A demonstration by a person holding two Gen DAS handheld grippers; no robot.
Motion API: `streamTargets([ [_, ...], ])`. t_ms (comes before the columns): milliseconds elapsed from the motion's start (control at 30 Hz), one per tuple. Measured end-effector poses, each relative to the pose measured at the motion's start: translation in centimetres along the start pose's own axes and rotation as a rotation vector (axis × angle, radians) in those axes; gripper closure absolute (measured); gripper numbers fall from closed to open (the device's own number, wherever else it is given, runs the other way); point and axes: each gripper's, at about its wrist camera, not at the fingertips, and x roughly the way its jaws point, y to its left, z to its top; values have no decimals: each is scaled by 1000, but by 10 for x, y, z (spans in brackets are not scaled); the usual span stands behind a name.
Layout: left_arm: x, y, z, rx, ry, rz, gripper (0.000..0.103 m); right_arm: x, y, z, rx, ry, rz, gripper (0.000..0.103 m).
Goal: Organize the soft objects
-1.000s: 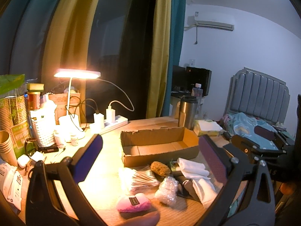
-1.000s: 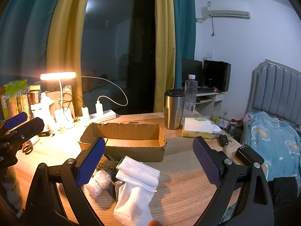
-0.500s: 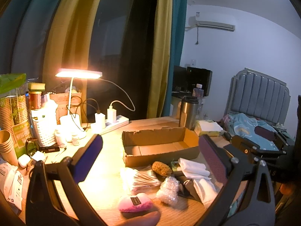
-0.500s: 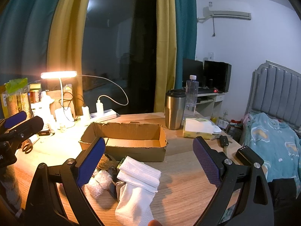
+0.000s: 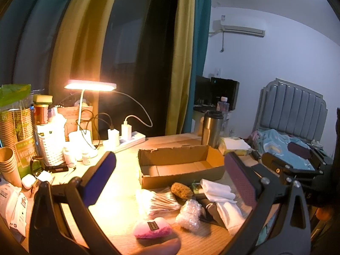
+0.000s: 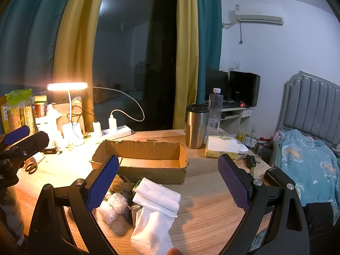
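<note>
An empty open cardboard box stands mid-table. In front of it lie soft things: a pink puff, bubble wrap, a bag of cotton swabs, a brown sponge, a folded white towel and a white sock. My left gripper is open and empty above the pile. My right gripper is open and empty over the towel. The right gripper shows in the left wrist view.
A lit desk lamp, power strip, white basket, paper cups and small bottles crowd the left. A steel tumbler, water bottle, tissue pack and car key stand right. A bed lies beyond.
Both views have shifted very slightly; the grippers stay open and empty, and nothing on the table has moved.
</note>
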Motion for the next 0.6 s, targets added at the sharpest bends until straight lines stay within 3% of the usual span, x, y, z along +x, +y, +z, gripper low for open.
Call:
streamTargets([
  [600,-5,2,2,-2,-4,-5,0,-2,1,1,-2,-1,-2,7],
])
